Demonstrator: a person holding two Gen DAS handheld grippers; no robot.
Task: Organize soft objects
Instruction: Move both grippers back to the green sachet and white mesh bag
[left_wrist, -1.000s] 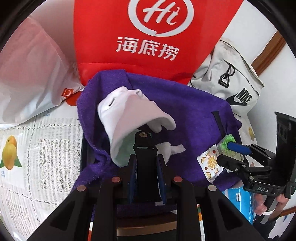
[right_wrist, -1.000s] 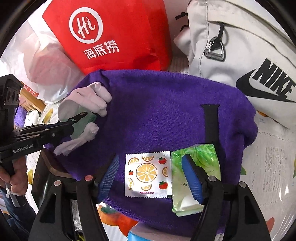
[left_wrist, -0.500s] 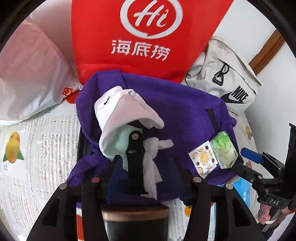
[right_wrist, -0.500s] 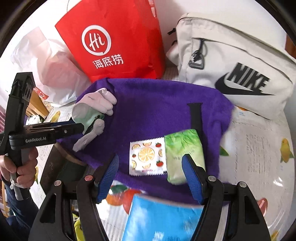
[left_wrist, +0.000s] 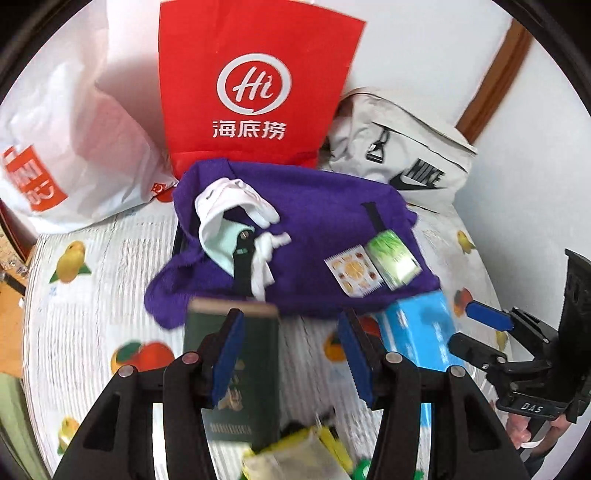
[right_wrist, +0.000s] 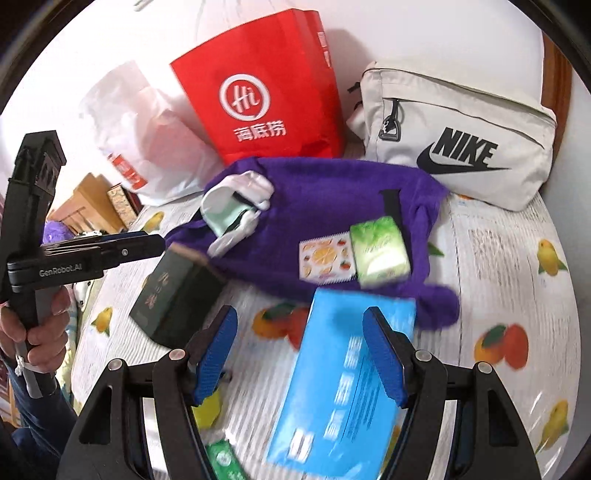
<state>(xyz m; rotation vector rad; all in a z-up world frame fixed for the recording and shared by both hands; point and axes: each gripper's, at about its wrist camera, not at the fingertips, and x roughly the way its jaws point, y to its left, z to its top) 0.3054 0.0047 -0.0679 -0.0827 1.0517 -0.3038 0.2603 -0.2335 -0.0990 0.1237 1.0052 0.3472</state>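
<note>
**Towel and its load lying beyond the tongs**

Ahead of both tongs, the towel (right_wrist: 332, 206) is lying, carrying gloves (right_wrist: 236, 206) leftward and two packets (right_wrist: 354, 254) rightward. Behind it the bag (right_wrist: 258, 88) is standing, pouch (right_wrist: 458, 136) beside. The box (right_wrist: 347, 384) is lying under the right tongs (right_wrist: 300, 354).

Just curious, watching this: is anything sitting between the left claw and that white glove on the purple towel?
Yes. A dark green box stands just in front of the open left claw, between it and the white glove farther back on the purple towel. A black strap lies over the glove's cuff.
</note>
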